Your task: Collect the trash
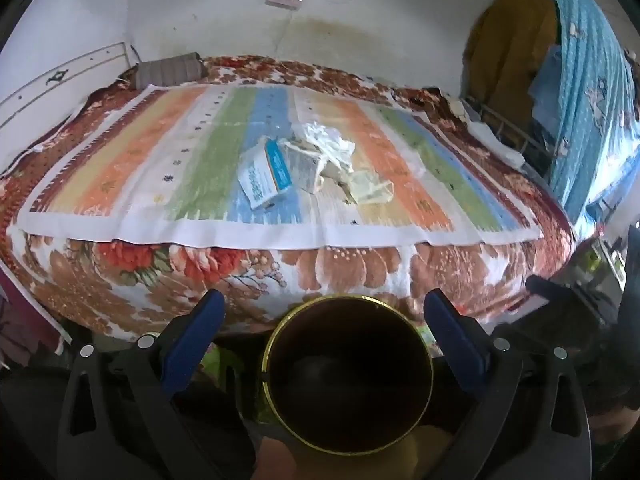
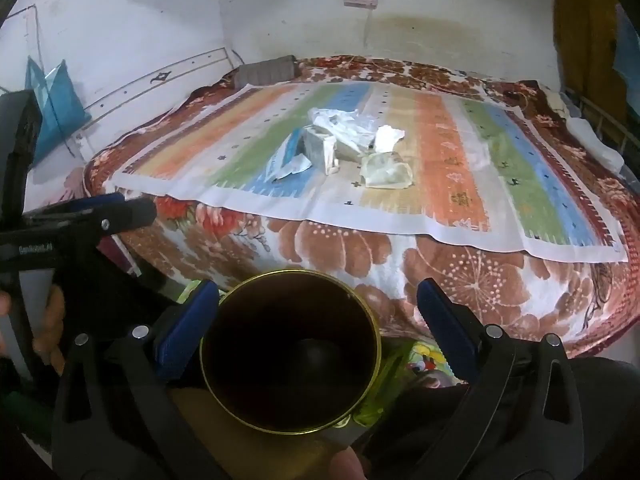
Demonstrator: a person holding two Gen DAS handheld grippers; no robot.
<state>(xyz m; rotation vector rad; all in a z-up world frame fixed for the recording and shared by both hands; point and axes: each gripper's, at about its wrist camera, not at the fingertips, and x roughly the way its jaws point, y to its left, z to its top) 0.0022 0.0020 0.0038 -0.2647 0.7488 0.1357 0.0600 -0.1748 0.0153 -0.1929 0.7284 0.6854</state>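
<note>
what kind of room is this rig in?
Likely a home bedroom. A bed with a floral blanket fills the view, a striped cloth spread on it with trash in the middle. A pillow lies by the wall, and clothes hang at right.

The left gripper (image 1: 324, 312) has its blue-padded fingers (image 1: 188, 336) spread wide apart. The right gripper (image 2: 318, 302) gapes equally wide, level, holding nothing, just beside the left one.
</note>
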